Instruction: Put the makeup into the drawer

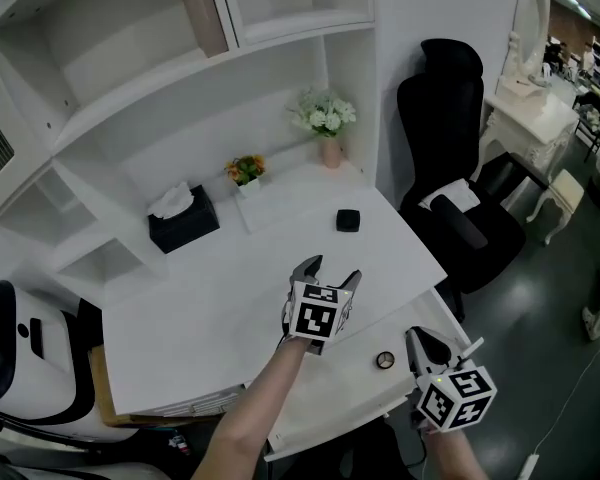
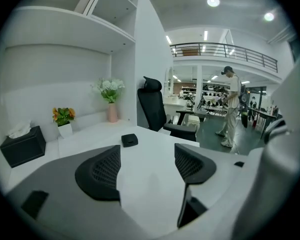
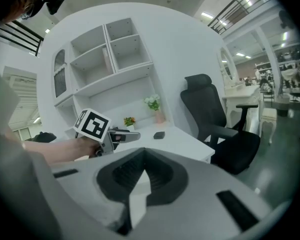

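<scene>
Makeup compact, black, square: not yet stowed; task judged barely begun.
Lies on the white desk, well ahead of the left gripper, untouched; left jaws stand apart, nothing between them; right gripper has jaws together, empty, at the desk's near edge; small round item just beside it, possibly makeup too; drawer cannot be picked out; grasp, carry and stowing all outstanding.

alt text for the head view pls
Seen from above, two hand-held tools hover at a white desk: the left tool open and empty, the right tool shut, at the desk's front edge. A small black case lies beyond them, and a black tissue box sits further back.
</scene>
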A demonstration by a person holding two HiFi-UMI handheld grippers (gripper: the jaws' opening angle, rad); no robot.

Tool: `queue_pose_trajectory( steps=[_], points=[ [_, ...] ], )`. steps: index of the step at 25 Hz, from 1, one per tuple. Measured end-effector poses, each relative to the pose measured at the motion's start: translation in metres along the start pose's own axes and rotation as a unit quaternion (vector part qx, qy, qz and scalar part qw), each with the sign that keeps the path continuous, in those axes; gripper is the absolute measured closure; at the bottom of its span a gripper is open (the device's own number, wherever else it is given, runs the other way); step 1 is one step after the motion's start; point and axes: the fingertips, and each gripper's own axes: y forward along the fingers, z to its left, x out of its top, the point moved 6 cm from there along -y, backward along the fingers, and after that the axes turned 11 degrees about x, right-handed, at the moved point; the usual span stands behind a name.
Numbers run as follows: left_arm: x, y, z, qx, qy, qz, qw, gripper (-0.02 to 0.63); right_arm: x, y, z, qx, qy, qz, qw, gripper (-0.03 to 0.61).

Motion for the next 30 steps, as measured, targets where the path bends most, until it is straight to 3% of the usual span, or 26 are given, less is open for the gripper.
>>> queue_pose_trajectory(
  steps=[17, 24, 30],
  points=[
    [0.015, 0.138, 0.004, 0.085, -0.053, 0.051, 0.9937, 0.261, 0.024, 0.063, -0.111, 0.058, 0.012, 0.045, 0.997, 0.577],
    [0.011, 0.186, 0.003, 0.113, -0.030, 0.072, 0.9905, 0.256, 0.025, 0.085, -0.139, 0.069, 0.028, 0.052, 0.996, 0.577],
    [0.006, 0.216, 0.011, 0.131, -0.050, 0.093, 0.9857, 0.253, 0.021, 0.094, -0.156, 0.072, 0.038, 0.062, 0.995, 0.577]
  ],
)
